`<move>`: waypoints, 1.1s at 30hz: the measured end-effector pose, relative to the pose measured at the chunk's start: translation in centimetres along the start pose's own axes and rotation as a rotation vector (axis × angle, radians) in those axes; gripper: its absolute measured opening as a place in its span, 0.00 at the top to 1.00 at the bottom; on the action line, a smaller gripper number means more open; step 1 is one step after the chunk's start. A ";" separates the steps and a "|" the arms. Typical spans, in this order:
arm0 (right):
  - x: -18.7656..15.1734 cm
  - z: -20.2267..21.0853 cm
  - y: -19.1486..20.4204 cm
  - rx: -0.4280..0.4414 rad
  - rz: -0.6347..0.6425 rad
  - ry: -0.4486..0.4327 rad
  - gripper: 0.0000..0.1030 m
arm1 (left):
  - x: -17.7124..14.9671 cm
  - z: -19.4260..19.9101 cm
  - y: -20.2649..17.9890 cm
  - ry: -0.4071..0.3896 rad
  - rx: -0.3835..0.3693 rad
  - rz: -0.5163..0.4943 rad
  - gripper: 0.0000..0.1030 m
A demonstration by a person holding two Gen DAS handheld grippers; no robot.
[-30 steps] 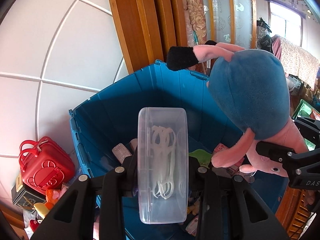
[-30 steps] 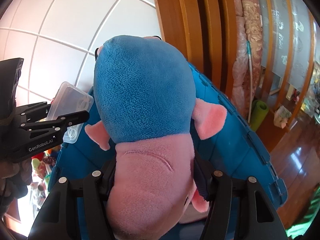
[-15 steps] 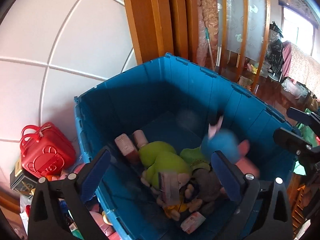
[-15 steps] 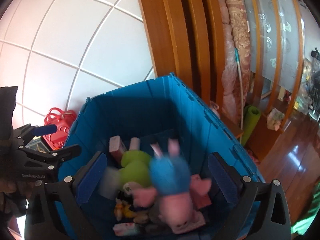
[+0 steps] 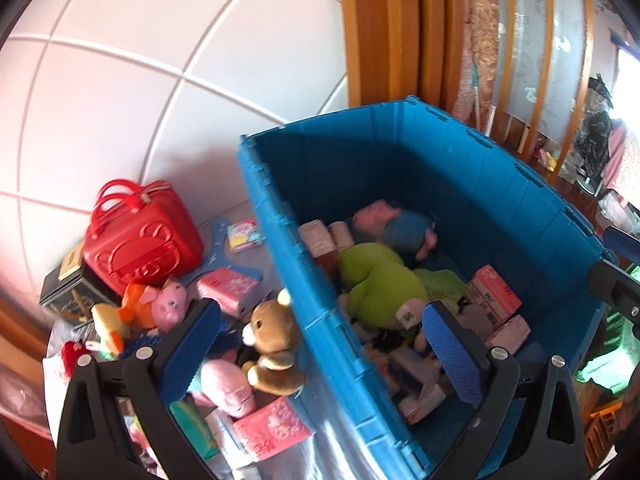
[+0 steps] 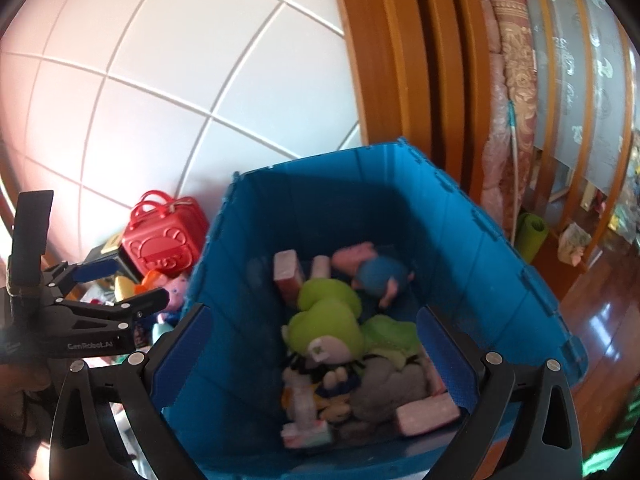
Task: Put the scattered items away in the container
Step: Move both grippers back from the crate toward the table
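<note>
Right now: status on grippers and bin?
Left gripper and right gripper open, empty. Blue bin holds pig plush. Teddy bear, red case outside.

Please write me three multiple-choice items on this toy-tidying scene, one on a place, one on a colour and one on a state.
1. Where does the brown teddy bear lie?
A. inside the bin
B. outside the bin, against its wall
C. on top of the red case

2. What colour is the bin?
A. blue
B. white
C. red

3. How does the left gripper stand?
A. shut on a teddy
B. shut on a tissue pack
C. open and empty

Answers: 1 B, the bear sits on the floor side of the bin's wall, near the red case. 2 A, its walls are blue all round. 3 C, its jaws stand wide with nothing between the pads.
</note>
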State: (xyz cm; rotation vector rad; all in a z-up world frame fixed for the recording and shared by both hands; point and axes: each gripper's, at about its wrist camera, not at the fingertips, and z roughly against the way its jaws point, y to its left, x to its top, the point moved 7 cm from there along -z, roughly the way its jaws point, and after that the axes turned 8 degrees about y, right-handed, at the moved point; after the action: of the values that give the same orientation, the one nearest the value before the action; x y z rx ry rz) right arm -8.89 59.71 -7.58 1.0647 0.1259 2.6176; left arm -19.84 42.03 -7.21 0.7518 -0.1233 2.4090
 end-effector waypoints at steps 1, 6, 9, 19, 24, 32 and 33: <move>-0.1 0.1 0.9 0.007 0.010 0.005 0.00 | -0.6 0.5 1.0 -0.001 0.003 0.020 0.01; -0.9 0.6 5.7 0.052 0.065 0.020 0.00 | -3.7 2.7 5.8 0.007 0.037 0.107 0.01; -1.6 0.9 8.8 0.080 0.108 0.030 0.00 | -5.9 4.2 8.6 0.005 0.076 0.155 0.01; -3.3 1.5 16.2 0.147 0.188 0.054 0.00 | -12.4 8.9 16.2 0.037 0.187 0.317 0.01; -4.0 1.7 18.2 0.167 0.215 0.064 0.00 | -15.4 10.3 18.8 0.060 0.237 0.401 0.01; -4.7 1.8 19.2 0.177 0.231 0.081 0.00 | -18.2 11.5 20.7 0.073 0.253 0.476 0.01; -4.8 1.8 19.3 0.176 0.234 0.083 0.00 | -18.4 11.7 20.8 0.071 0.256 0.480 0.01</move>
State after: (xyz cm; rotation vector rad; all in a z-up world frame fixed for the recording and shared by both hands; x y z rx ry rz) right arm -9.26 39.85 -5.73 1.0855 0.2704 2.9075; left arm -14.07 12.48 -5.66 0.8219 0.0406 2.9455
